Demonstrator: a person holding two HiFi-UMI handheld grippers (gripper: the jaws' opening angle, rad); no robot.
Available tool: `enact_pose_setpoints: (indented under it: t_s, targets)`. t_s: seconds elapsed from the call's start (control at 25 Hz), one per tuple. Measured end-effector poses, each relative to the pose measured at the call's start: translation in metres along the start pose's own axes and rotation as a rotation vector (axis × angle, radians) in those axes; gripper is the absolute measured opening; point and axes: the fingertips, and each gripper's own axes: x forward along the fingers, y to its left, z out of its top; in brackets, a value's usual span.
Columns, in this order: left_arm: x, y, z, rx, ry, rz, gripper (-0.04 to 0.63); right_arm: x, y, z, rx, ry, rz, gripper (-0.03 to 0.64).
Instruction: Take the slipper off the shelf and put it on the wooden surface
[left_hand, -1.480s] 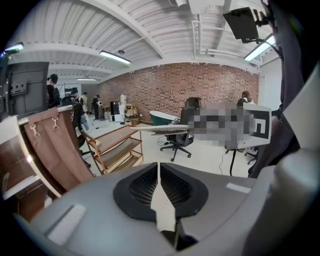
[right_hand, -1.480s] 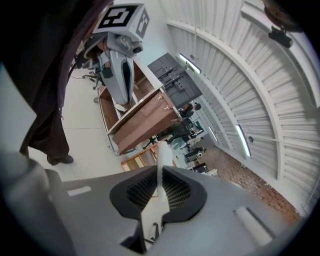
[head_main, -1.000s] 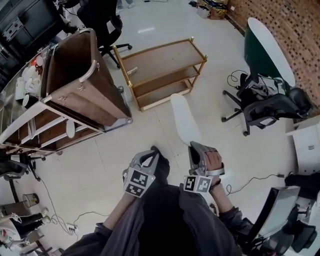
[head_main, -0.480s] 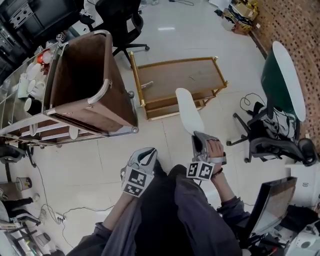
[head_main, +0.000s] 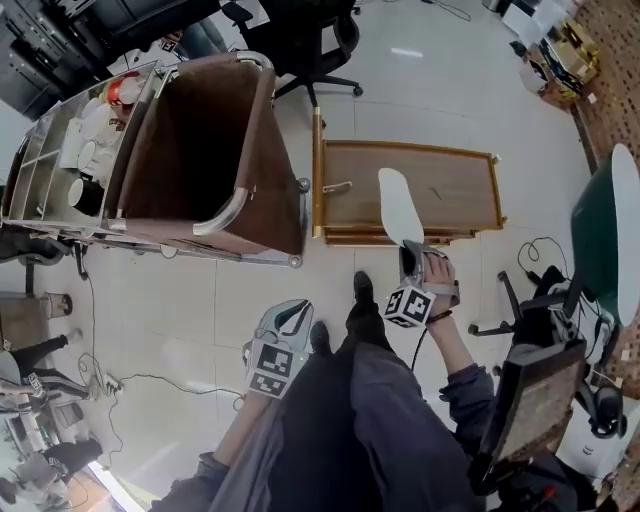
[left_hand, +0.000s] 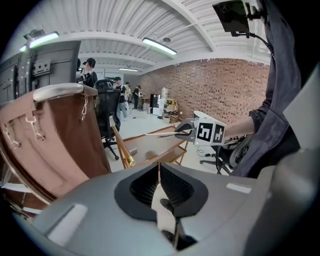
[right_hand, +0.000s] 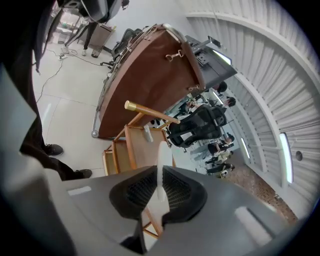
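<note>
A flat white slipper (head_main: 399, 204) sticks out forward from my right gripper (head_main: 411, 248), which is shut on its near end. The slipper's far half hangs over the near edge of the wooden cart's top shelf (head_main: 455, 186). In the right gripper view the slipper (right_hand: 160, 159) shows edge-on between the pads, with the wooden cart (right_hand: 141, 145) beyond it. My left gripper (head_main: 297, 309) is lower left, by the person's legs, shut on nothing. In the left gripper view its jaws meet (left_hand: 159, 181), and the slipper (left_hand: 161, 134) shows over the cart (left_hand: 150, 148).
A large brown fabric bin on a metal frame (head_main: 205, 150) stands just left of the cart. A rack with cups (head_main: 80, 150) lies further left. Office chairs (head_main: 320, 40) stand behind, a green-and-white table (head_main: 610, 230) and cables at right.
The person has walked up to the wooden cart. My right gripper has carried the slipper forward until it overhangs the top shelf. The left gripper came along, still shut.
</note>
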Motion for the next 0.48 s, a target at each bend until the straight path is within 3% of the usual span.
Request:
enact_pose_setpoints:
  t_s: [0.32,0.48]
  targets:
    - [0.078,0.018,0.091,-0.043,-0.020,0.072,0.020,0.114,-0.015,-0.026,-0.043,-0.016,0.147,0.032]
    - [0.097,0.020,0.102,-0.067,0.019,0.095,0.020,0.149,-0.005,-0.030,-0.052,-0.025,0.253,0.038]
